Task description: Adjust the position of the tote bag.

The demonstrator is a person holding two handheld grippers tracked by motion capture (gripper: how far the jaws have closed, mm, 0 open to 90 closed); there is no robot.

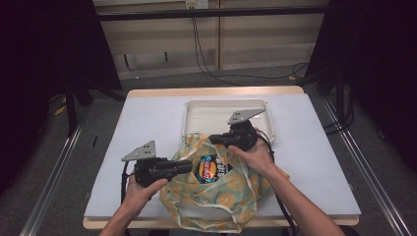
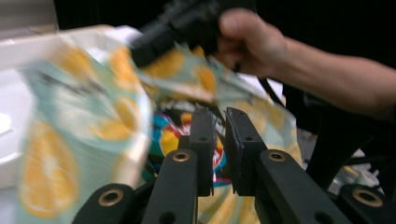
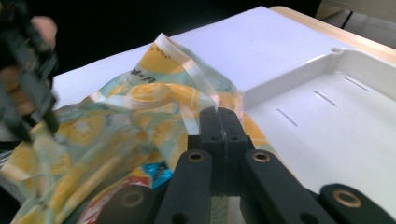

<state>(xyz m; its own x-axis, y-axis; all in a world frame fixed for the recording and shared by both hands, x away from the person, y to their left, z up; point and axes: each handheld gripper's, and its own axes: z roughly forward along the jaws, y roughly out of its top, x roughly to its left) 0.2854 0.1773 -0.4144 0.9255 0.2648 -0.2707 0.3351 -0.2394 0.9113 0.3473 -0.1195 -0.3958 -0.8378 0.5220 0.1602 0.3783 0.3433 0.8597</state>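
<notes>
High view: bag [image 1: 236, 189] with orange-slice print lies on the table [image 1: 147, 123], its far edge just touching the white tray [image 1: 196, 115]; a snack packet [image 1: 210, 168] shows in its mouth.
Left gripper view: left tool [image 2: 219, 116] — jaws slightly parted, empty, just before the bag's mouth.
Right gripper view: right tool [image 3: 219, 114] — clenched on the bag's rim, beside the tray.
</notes>
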